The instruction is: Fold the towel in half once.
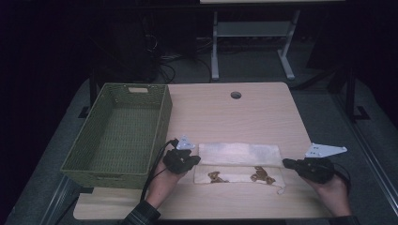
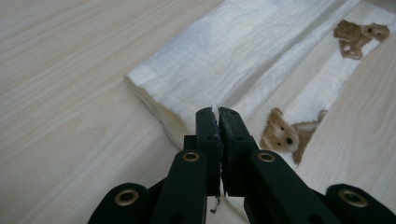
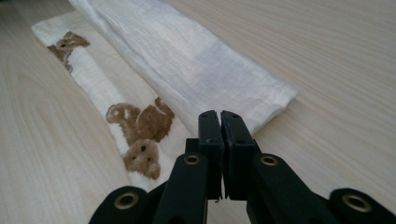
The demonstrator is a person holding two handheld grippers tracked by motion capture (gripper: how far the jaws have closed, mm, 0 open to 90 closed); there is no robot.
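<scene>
A white cloth (image 1: 239, 153) printed with brown bears lies near the table's front edge, its far half folded over so the plain side faces up. My left gripper (image 1: 198, 161) is at the cloth's left end, jaws shut; in the left gripper view (image 2: 218, 111) a sliver of the cloth (image 2: 243, 56) shows pinched between the tips. At the right end my right gripper (image 1: 285, 162) is also shut, and in the right gripper view (image 3: 219, 114) its tips sit on the near edge of the cloth's (image 3: 187, 60) folded flap.
A green woven basket (image 1: 162, 117) stands empty at the table's left side, close to my left hand. A round cable hole (image 1: 235, 95) is near the table's far edge. Bare wood lies beyond the cloth. A desk frame (image 1: 215, 51) stands behind the table.
</scene>
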